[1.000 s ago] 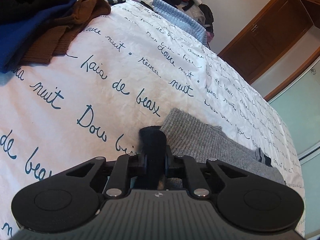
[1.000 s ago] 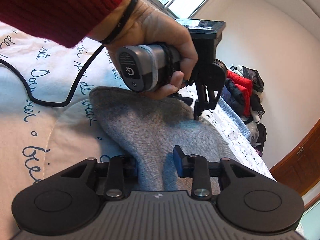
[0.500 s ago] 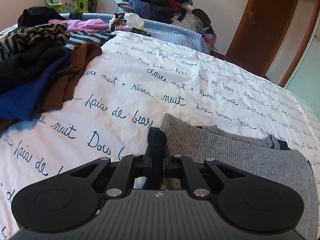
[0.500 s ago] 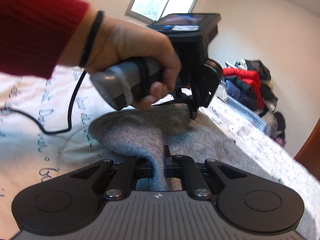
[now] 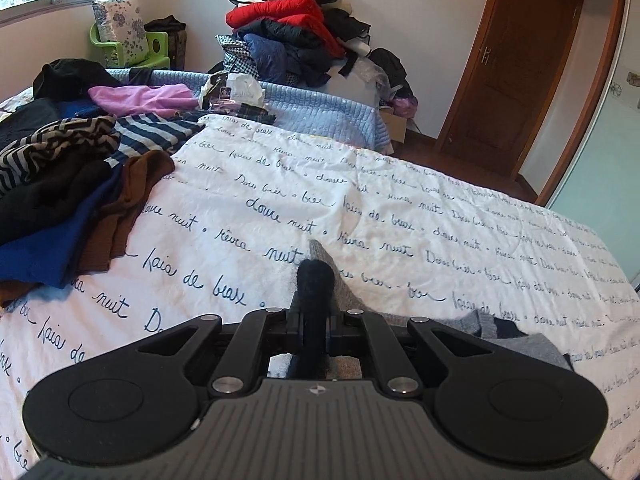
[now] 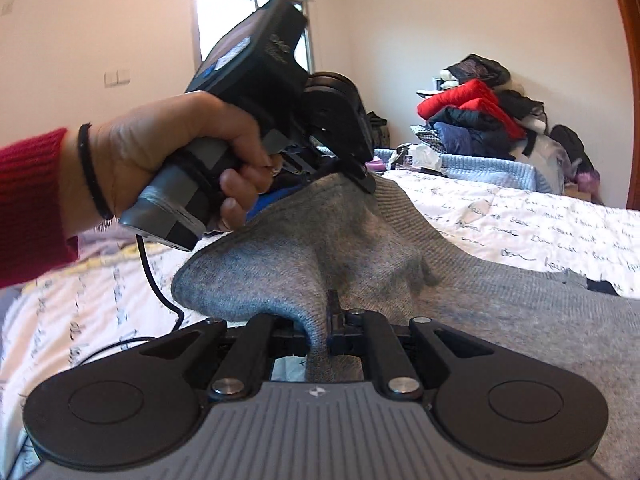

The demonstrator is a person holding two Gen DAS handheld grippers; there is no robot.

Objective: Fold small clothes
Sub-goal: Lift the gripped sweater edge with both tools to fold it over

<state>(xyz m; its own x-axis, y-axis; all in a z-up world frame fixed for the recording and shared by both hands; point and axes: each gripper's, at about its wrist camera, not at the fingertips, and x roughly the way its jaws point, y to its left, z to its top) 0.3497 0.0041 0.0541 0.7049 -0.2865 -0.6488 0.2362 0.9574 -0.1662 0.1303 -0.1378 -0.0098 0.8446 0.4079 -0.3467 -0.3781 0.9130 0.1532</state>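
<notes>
A grey knit sweater (image 6: 500,312) with a dark inner lining lies on the white bedspread (image 5: 360,216) with blue script. My left gripper (image 5: 316,316) is shut on a dark-lined fold of the sweater (image 5: 340,288), lifted above the bed. My right gripper (image 6: 320,332) is shut on another grey edge of it. In the right wrist view the left gripper (image 6: 360,176), held by a hand in a red sleeve, pinches the raised sweater further away. The cloth hangs stretched between the two grippers.
A heap of dark, blue, brown and striped clothes (image 5: 68,184) lies at the bed's left. A taller pile with a red jacket (image 5: 288,20) stands behind the bed. A wooden door (image 5: 516,64) is at the right. A black cable (image 6: 156,280) trails over the bed.
Both grippers have risen with the sweater, pulling its edge up off the bed. The right gripper closed on the grey cloth. The views tilted up, showing more of the room.
</notes>
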